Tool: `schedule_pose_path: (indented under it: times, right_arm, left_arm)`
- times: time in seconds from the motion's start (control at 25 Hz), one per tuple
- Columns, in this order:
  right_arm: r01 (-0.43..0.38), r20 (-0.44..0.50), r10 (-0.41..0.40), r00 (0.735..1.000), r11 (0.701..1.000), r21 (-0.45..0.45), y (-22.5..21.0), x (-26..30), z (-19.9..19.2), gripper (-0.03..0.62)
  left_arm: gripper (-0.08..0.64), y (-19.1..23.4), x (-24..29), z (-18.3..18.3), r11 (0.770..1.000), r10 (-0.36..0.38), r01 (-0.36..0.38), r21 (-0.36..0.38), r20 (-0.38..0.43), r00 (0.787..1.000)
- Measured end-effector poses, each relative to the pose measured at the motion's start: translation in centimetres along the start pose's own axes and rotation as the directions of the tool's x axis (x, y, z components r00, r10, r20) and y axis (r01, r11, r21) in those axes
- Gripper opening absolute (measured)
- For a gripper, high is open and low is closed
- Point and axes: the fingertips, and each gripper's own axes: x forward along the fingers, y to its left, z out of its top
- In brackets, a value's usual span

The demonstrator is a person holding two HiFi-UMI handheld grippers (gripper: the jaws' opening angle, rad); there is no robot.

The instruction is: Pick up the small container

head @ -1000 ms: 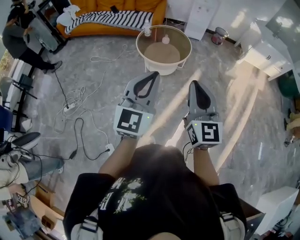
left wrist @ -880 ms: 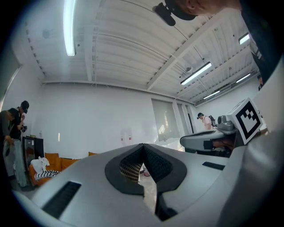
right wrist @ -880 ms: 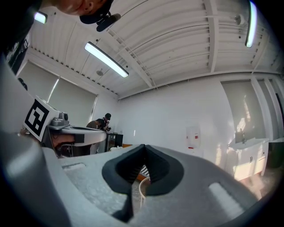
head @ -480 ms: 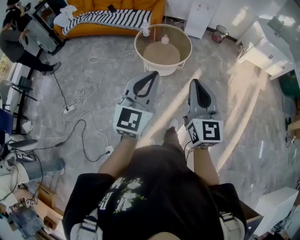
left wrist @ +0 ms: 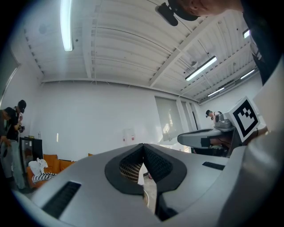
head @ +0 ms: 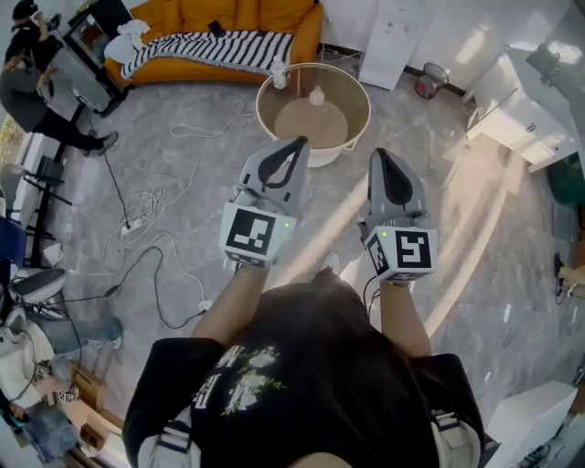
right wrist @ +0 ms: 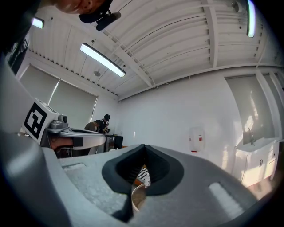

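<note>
A person in a black T-shirt (head: 283, 384) stood on a grey marbled floor (head: 457, 210), holding a grey two-jaw tool level in each hand and facing a round glass-topped table with a white frame (head: 345, 90). The left gripper (head: 300, 143) had its jaws pressed together with nothing between them, and the right gripper (head: 379, 154) was likewise closed and empty. The small white container (head: 316, 96) sat on the tabletop toward its far side, well ahead of both tips and untouched, with a clear bottle (head: 278, 69) standing apart from it at the table's far left edge. Beyond the table, a black-and-white striped blanket (head: 210, 41) lay across an orange sofa (head: 274, 14). Loose cables (head: 146, 196) trailed over the floor to the person's left.
</note>
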Motion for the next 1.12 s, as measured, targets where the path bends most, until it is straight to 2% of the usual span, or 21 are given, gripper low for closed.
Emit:
schedule_pose_path:
  times: [0.28,0.48,0.8,1.12]
  right_arm:
    - [-0.019,-0.044,0.02,0.999,1.0,0.003,-7.6,4.1,-1.4,-0.005]
    - [-0.061,-0.031,0.061,0.998,0.998,0.006,-12.4,6.4,-1.8,-0.005]
    - [-0.116,-0.029,0.117,0.993,0.993,0.038,-15.7,9.1,-3.8,-0.005]
    - [-0.114,-0.023,0.115,0.993,0.992,0.053,-17.6,12.7,-6.2,-0.005]
  left_arm:
    - [0.011,-0.6,8.3,-0.2,0.999,0.036,-0.036,0.006,-0.015,0.999]
    - [0.011,-1.1,13.2,-0.1,0.997,0.078,-0.078,0.009,-0.024,0.997]
    - [0.011,-1.8,17.2,-1.4,0.992,0.124,-0.124,0.005,-0.046,0.991]
    - [0.011,-0.3,21.6,-3.8,0.995,0.102,-0.101,0.012,-0.051,0.993]
